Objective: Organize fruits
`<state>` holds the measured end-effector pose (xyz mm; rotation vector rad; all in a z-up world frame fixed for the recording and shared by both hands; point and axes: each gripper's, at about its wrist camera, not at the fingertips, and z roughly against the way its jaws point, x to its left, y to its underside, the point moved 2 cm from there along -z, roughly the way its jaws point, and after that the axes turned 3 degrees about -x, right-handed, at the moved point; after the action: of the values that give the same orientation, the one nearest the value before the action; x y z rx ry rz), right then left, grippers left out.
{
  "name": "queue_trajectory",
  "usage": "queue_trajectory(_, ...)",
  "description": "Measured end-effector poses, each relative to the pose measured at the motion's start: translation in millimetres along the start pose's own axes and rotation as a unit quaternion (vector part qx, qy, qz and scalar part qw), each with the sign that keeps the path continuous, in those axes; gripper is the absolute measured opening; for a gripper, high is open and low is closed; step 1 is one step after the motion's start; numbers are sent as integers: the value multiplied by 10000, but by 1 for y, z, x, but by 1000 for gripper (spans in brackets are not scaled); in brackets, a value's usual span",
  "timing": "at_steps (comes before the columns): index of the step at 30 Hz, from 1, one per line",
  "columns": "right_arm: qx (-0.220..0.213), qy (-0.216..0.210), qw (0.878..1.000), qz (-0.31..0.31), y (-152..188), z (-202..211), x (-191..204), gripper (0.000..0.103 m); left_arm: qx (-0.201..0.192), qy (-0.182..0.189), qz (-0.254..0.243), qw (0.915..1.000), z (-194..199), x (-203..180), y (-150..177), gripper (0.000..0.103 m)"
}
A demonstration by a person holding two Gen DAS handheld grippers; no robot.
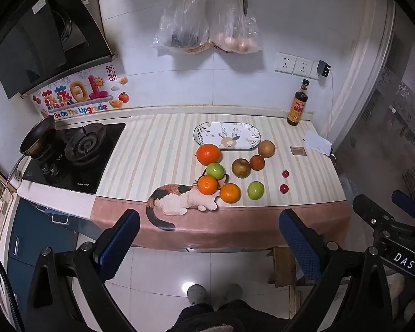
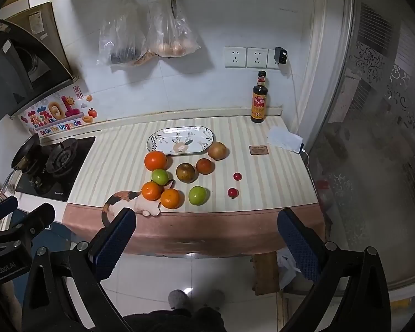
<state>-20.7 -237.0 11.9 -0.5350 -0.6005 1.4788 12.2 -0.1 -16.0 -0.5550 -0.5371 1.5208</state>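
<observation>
You've got both grippers pulled back off the counter edge, out over the floor, which makes sense as a starting stance: from there each camera takes in the whole spread. Left gripper point(image 1: 209, 225) is wide open and holding nothing, same deal with the right gripper point(image 2: 206, 225).

All the fruit sits loose on the striped mat point(image 1: 157, 149), none of it on the plate point(image 1: 227, 135) yet, so I'd say the sorting hasn't started. Plate's at the back, near the wall, with the fruit bunched just in front of it. The big orange point(image 1: 208, 154) is touching the plate's near rim, a green one point(image 1: 215, 170) sits right behind two more oranges point(image 1: 207, 184), and two little red ones point(image 1: 283, 188) sit apart to the right.

The brownish ones point(image 1: 241, 168) are hard to name at this resolution, maybe pears or passion fruit. The cat printed on the mat is partly covered by fruit, and the bags point(image 2: 152, 38) on the wall are too cloudy to read.
</observation>
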Motion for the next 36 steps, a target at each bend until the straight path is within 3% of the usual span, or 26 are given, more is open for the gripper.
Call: queue_trajectory(36, 40, 17, 10000, 13, 4, 4, -5, 103, -18, -52, -21, 10000, 2, 3, 3, 103)
